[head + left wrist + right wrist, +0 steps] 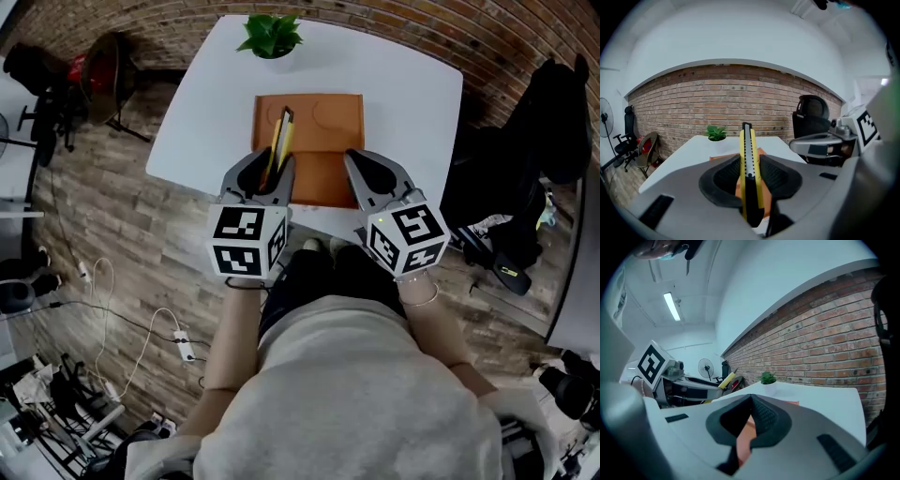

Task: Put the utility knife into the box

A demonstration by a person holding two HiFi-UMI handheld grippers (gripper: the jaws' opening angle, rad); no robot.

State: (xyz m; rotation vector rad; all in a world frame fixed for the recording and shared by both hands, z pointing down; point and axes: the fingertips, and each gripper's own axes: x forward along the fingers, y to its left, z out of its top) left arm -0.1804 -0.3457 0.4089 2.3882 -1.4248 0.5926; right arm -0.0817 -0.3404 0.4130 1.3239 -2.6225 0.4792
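My left gripper (266, 171) is shut on a yellow and black utility knife (280, 141), which sticks out forward past the jaws above the near left part of an orange box (323, 117). In the left gripper view the knife (749, 164) stands upright on edge between the pads, with the box (761, 152) showing just behind it. My right gripper (372, 174) hangs over the box's near right edge with its jaws closed and nothing in them. The right gripper view shows orange box (745, 437) below the closed pads (764, 416), and the knife (725, 380) off to the left.
The box lies on a white table (403, 94). A small potted plant (271, 36) stands at the table's far edge. A black chair with dark gear (561, 122) is to the right. Cables and equipment (56, 103) lie on the wood floor at left.
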